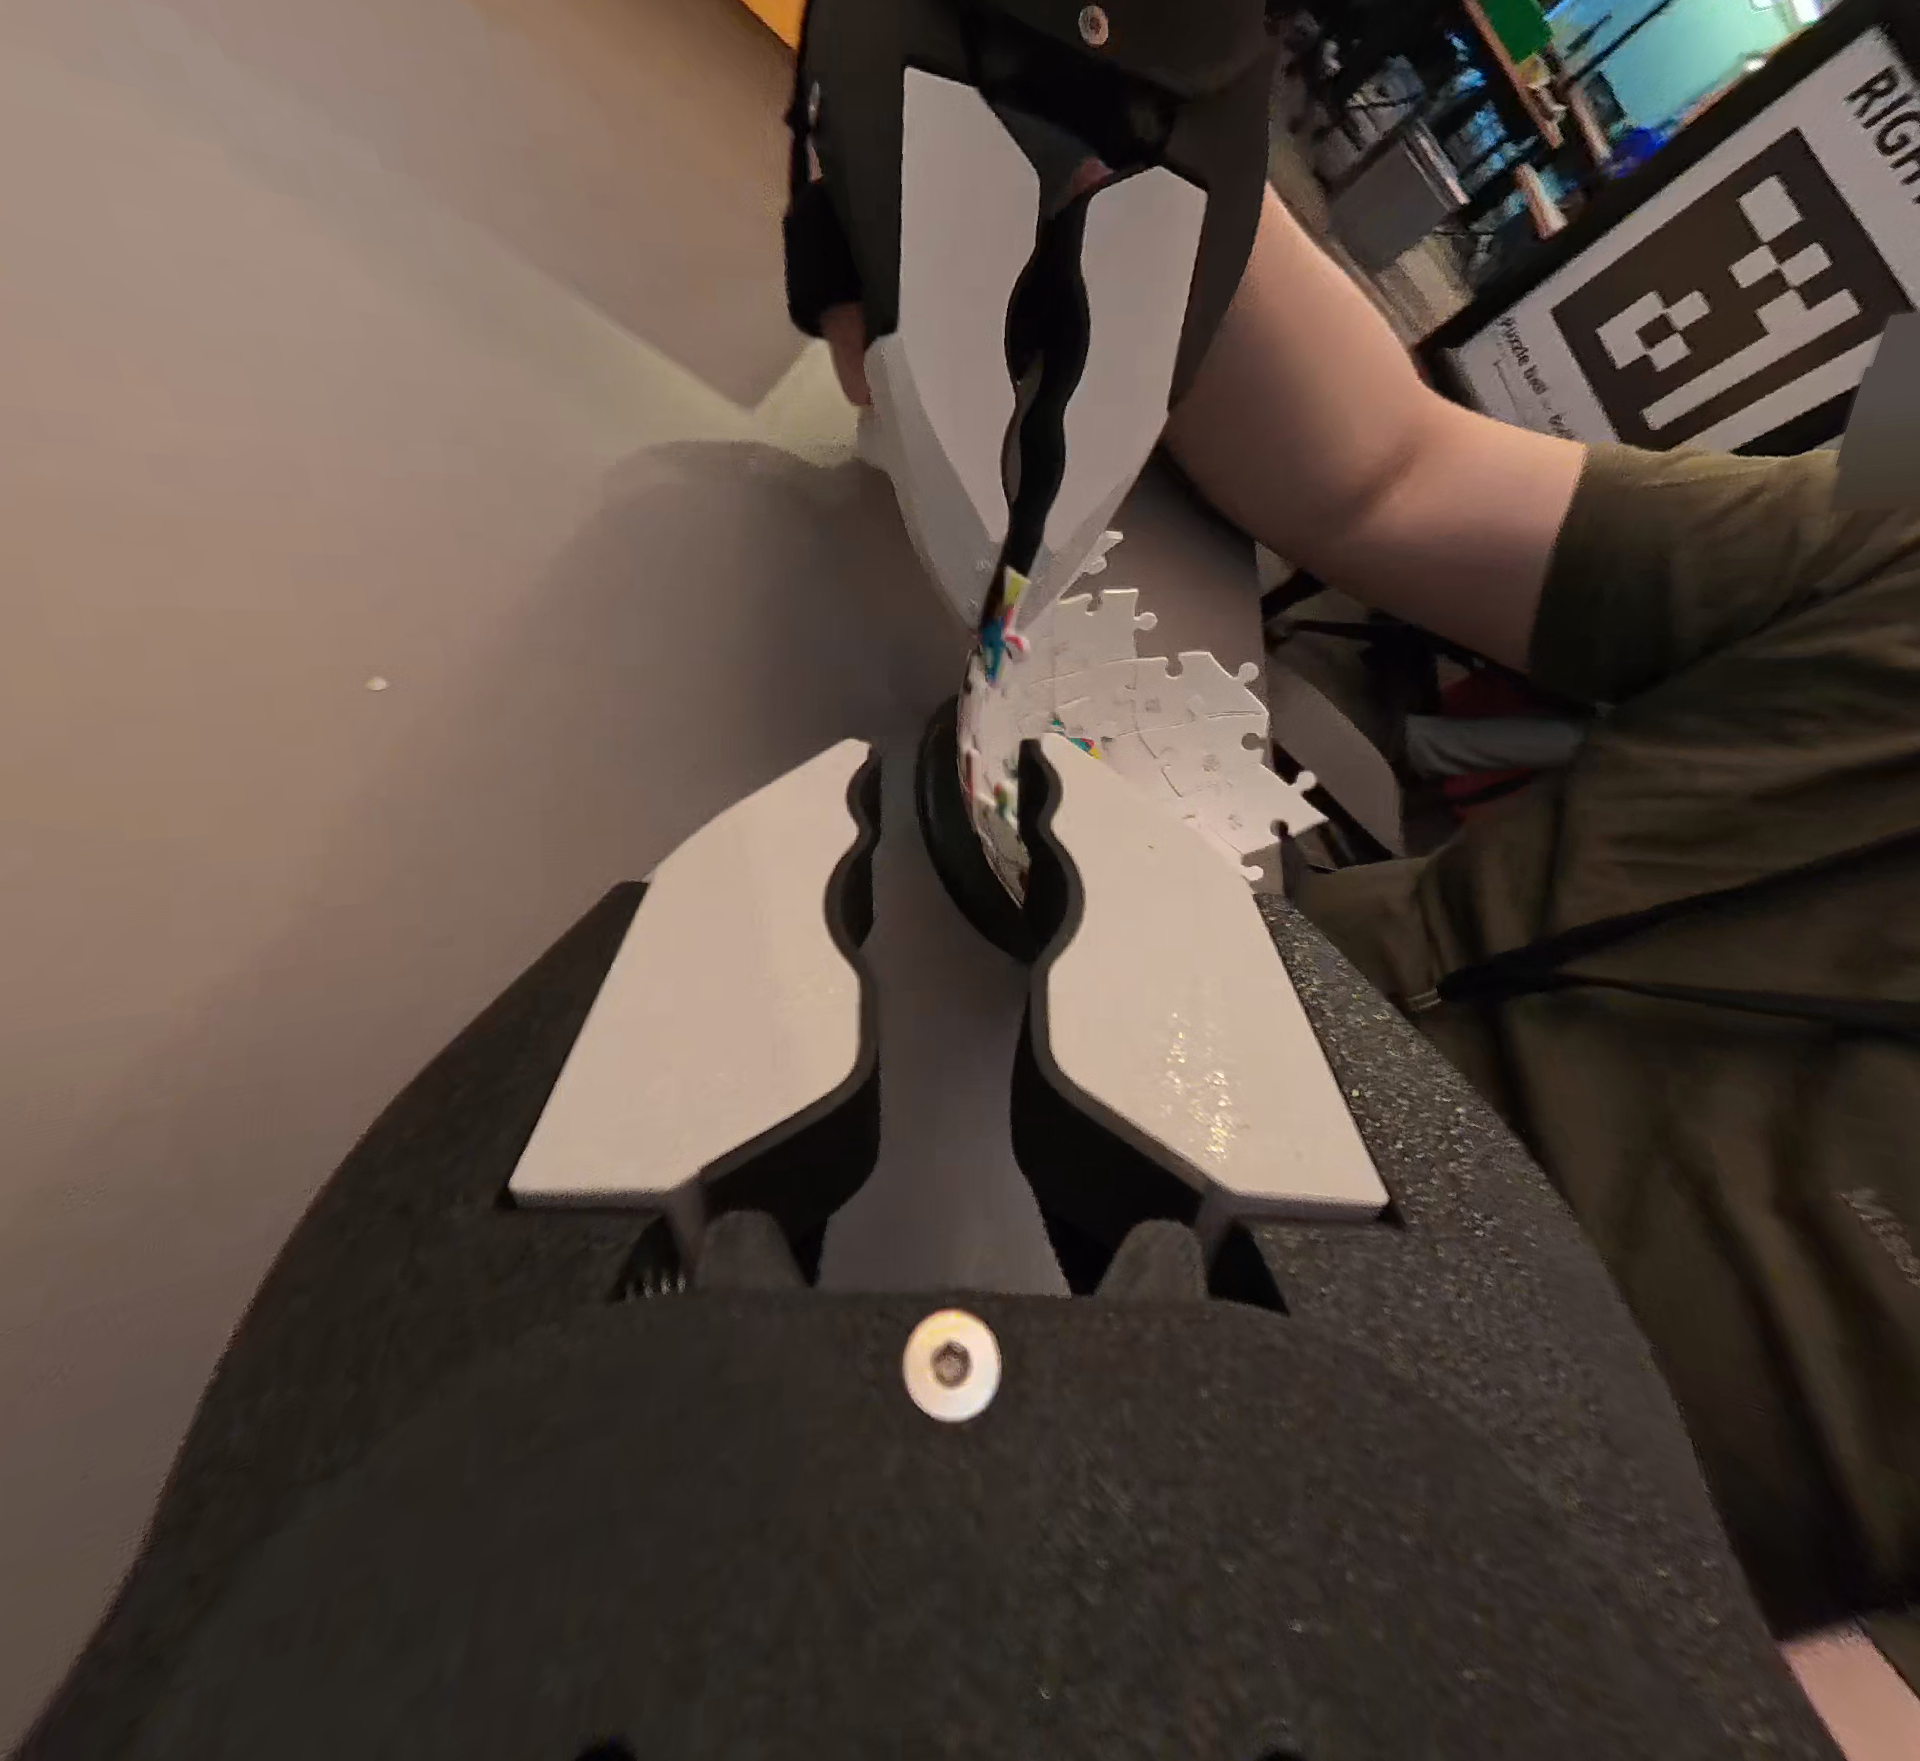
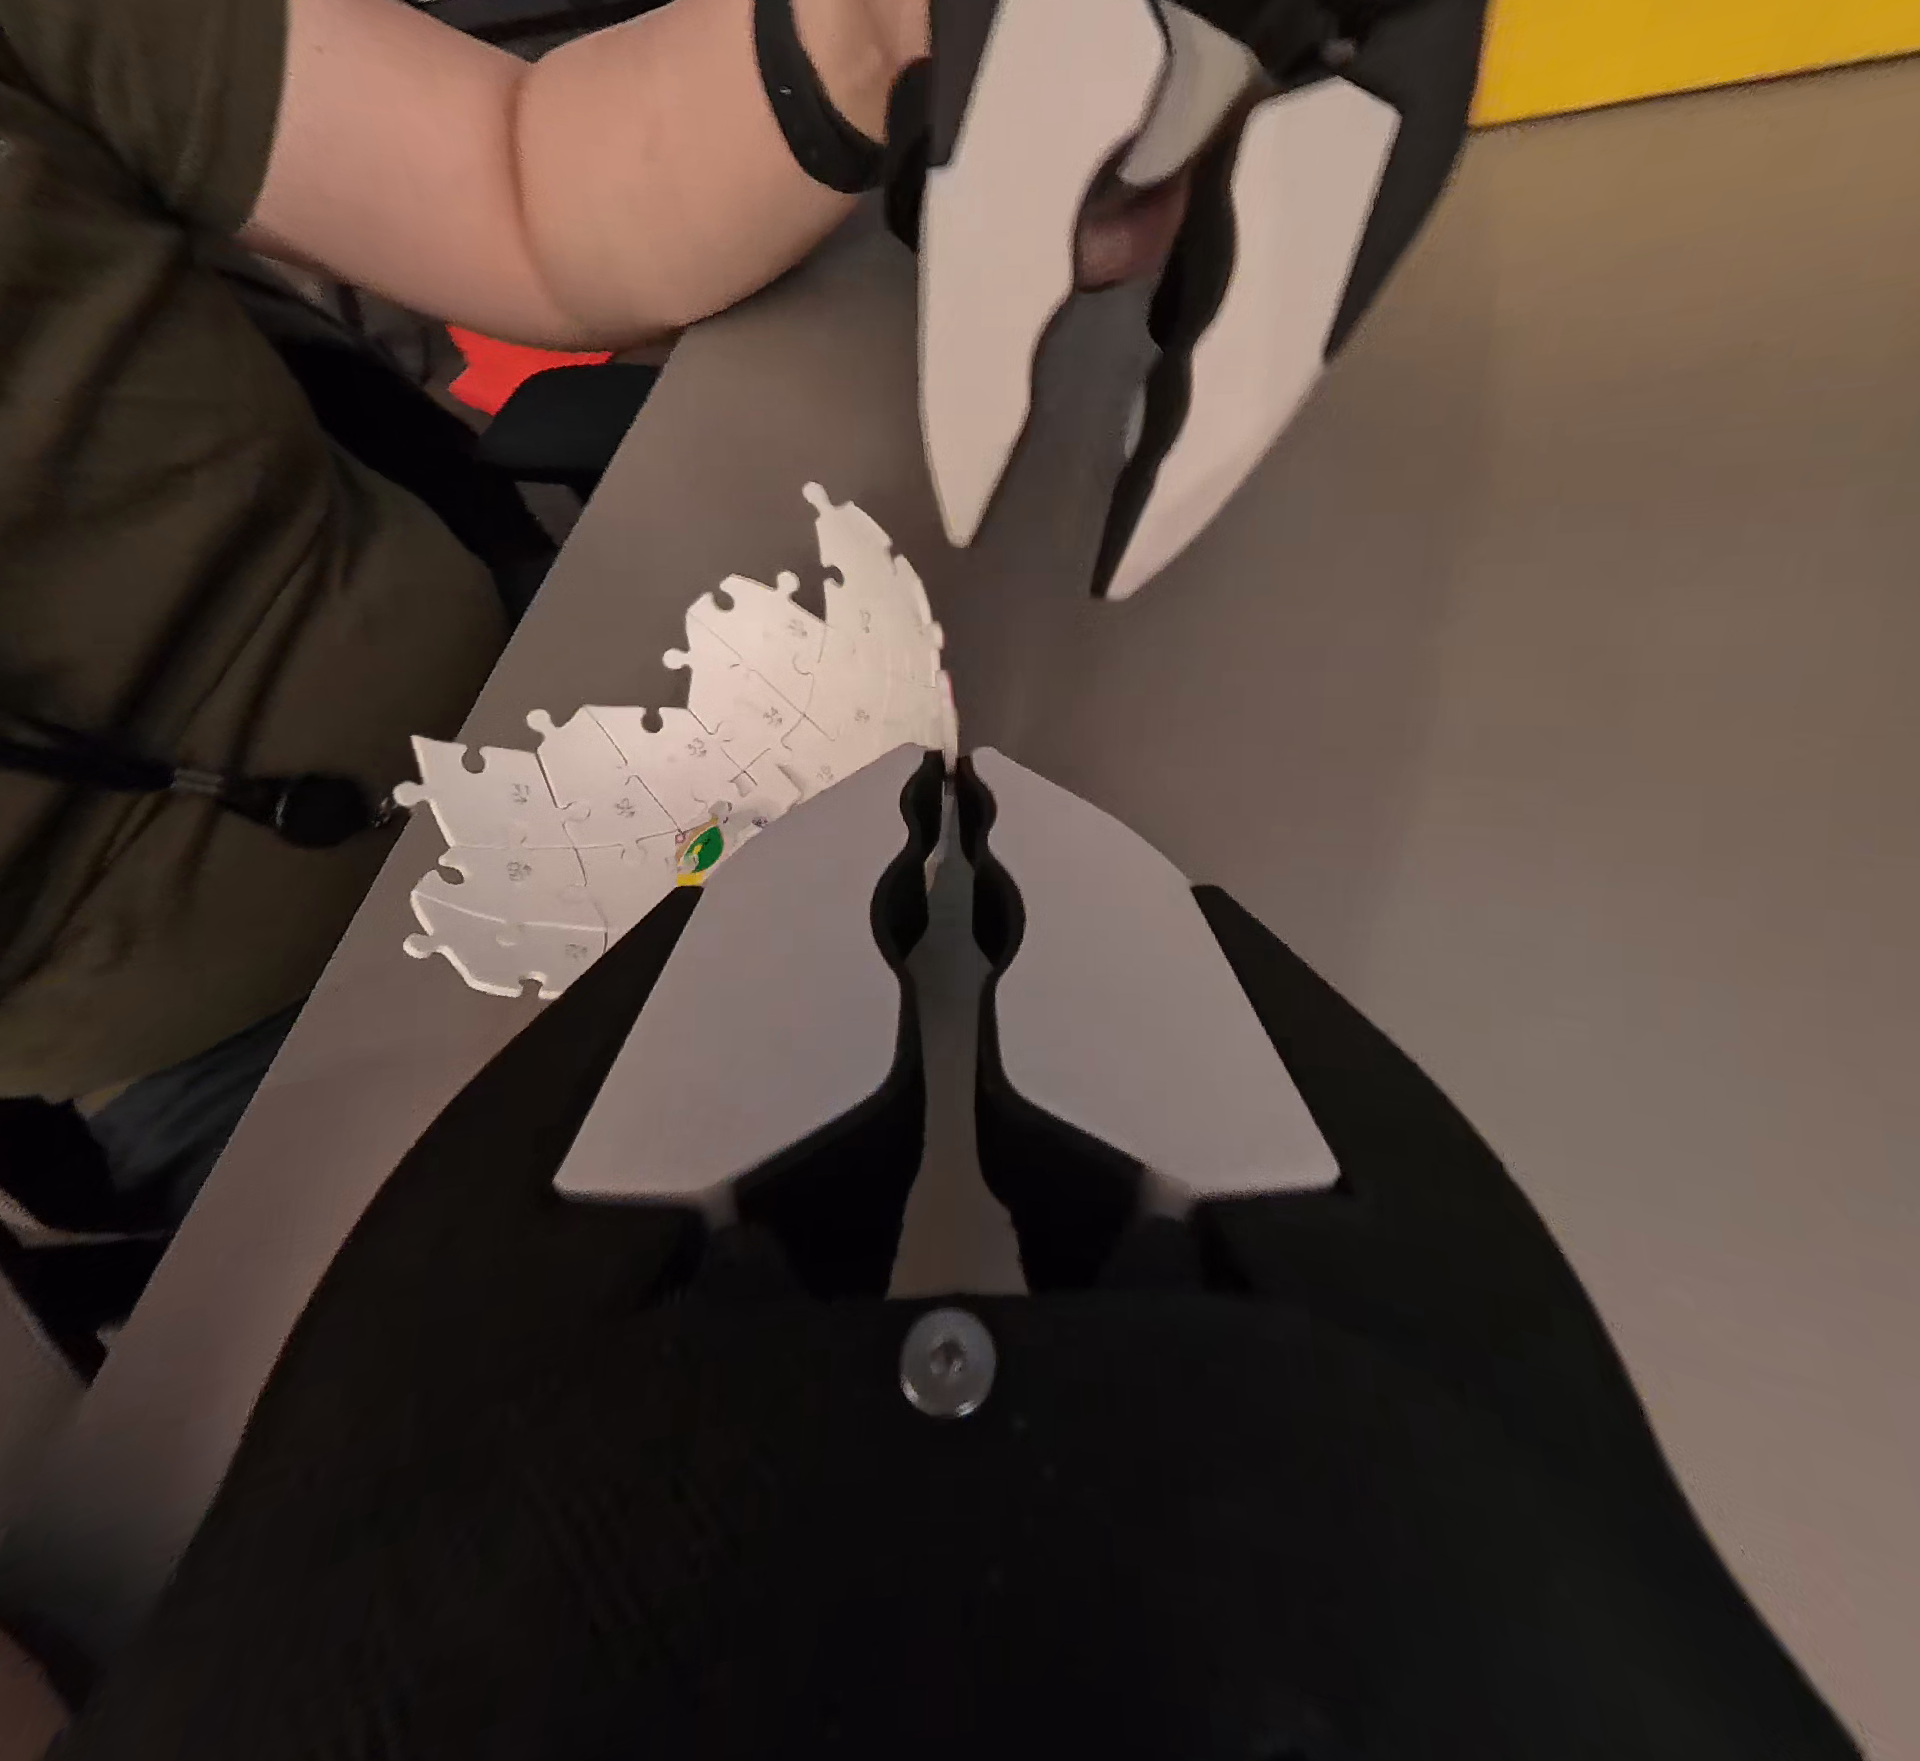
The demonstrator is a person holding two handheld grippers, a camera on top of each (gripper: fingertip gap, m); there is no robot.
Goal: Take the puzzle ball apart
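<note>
Fingers (image 2: 920,781) of R gripper (image 2: 951,761) pinch puzzle shell (image 2: 665,776) rim; L gripper (image 2: 1029,568) clear.

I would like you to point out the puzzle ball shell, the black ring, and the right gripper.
puzzle ball shell (image 2: 665,776): right wrist view, white inner face of the joined pieces.
black ring (image 1: 961,844): left wrist view, its dark rim.
right gripper (image 2: 951,761): right wrist view, between its fingertips.

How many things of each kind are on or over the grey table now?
Grippers: 2, the left gripper with its fingers apart and the right gripper pinching the puzzle shell.
Puzzle shell section: 1, white inside, colour-printed outside.
Black ring: 1, beside the shell.
Table: 1.
Total: 5.
</note>
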